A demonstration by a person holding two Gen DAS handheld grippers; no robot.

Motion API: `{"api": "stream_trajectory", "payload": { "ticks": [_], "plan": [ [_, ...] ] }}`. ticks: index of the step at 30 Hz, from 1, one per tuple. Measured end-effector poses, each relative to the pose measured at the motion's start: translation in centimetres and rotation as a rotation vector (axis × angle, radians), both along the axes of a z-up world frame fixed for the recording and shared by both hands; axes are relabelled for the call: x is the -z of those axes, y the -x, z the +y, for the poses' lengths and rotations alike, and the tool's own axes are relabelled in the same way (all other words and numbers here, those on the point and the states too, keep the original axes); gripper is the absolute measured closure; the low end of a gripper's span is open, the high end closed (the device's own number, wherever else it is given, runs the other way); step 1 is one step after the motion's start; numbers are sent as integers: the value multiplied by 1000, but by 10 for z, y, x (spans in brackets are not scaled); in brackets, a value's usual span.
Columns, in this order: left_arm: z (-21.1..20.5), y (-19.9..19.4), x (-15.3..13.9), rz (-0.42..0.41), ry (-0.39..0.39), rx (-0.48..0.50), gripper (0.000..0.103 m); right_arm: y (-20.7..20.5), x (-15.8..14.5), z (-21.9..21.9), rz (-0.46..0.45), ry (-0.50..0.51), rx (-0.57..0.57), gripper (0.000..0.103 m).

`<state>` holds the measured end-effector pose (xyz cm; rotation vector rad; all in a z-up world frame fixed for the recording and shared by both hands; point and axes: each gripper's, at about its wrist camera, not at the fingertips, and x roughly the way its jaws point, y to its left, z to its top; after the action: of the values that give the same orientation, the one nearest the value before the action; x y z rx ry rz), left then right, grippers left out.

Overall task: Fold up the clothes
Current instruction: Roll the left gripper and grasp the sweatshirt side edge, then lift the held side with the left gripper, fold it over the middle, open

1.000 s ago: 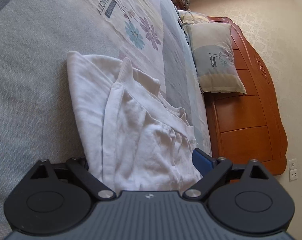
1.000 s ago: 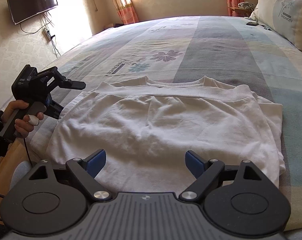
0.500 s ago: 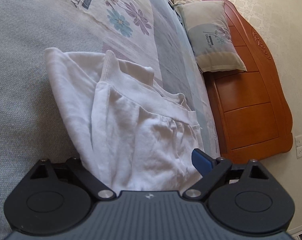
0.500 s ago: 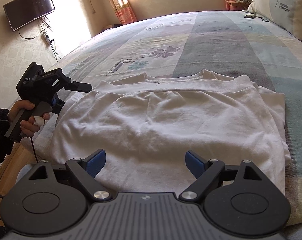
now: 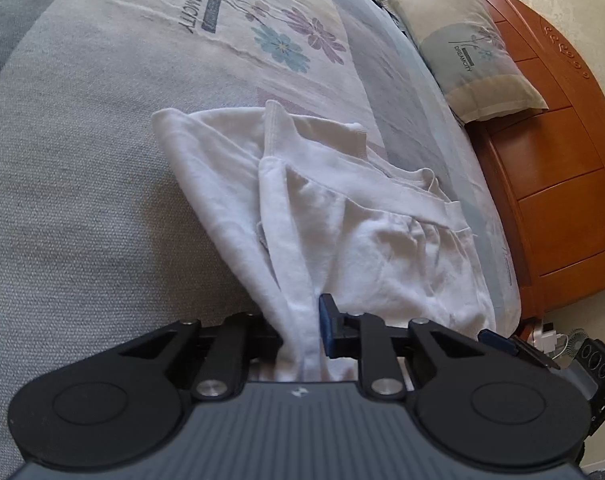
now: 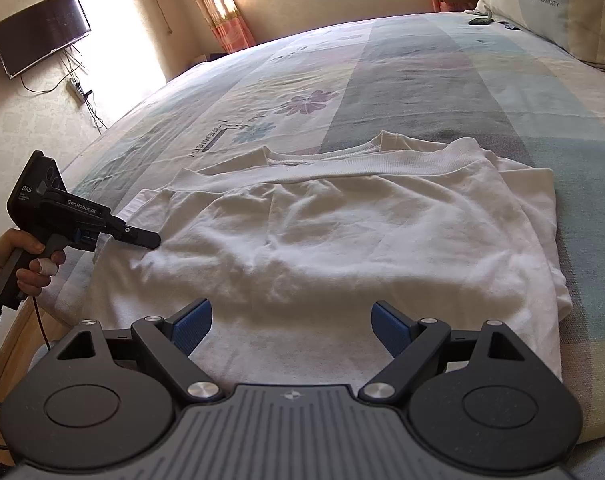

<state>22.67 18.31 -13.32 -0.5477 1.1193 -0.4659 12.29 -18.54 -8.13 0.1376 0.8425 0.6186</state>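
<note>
White shirt point(image 6: 342, 248) on bed point(image 6: 482, 92): left gripper point(image 5: 302, 330) clamps its left edge; right gripper point(image 6: 288, 326) gapes over near hem.

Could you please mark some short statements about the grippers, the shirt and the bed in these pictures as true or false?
1. The left gripper is shut on the white shirt. True.
2. The right gripper is shut on the shirt. False: its jaws stand wide open above the fabric.
3. The shirt lies on the floor. False: it lies on the bed.
4. A pillow leans against the wooden headboard. True.
</note>
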Motion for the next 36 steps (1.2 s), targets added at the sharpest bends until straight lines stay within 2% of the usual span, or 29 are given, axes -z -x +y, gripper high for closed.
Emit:
{"api": "stream_trajectory", "payload": {
  "ticks": [7, 9, 18, 21, 24, 31, 34, 36],
  "plan": [
    [-5, 4, -3, -31, -37, -13, 83, -28, -9, 22, -14, -150, -34, 7],
    [-5, 6, -3, -40, -41, -17, 83, -41, -6, 36, -5, -165, -39, 7],
    [-1, 12, 1, -67, -2, -34, 83, -102, 28, 90, -9, -93, 20, 6],
    [-1, 13, 1, -70, 1, -34, 83, -120, 28, 99, -14, -85, 29, 3],
    [-2, 14, 0, -80, -6, -31, 83, -122, 21, 102, 10, -76, 35, 3],
    [-1, 15, 1, -84, 1, -40, 83, -102, 14, 115, -2, -76, -5, 2],
    [-1, 18, 2, -86, 4, -52, 83, -121, 23, 128, -58, -26, 8, 2],
    [-1, 19, 2, -90, 6, -59, 83, -137, 29, 127, -21, -45, 19, 2]
  ]
}}
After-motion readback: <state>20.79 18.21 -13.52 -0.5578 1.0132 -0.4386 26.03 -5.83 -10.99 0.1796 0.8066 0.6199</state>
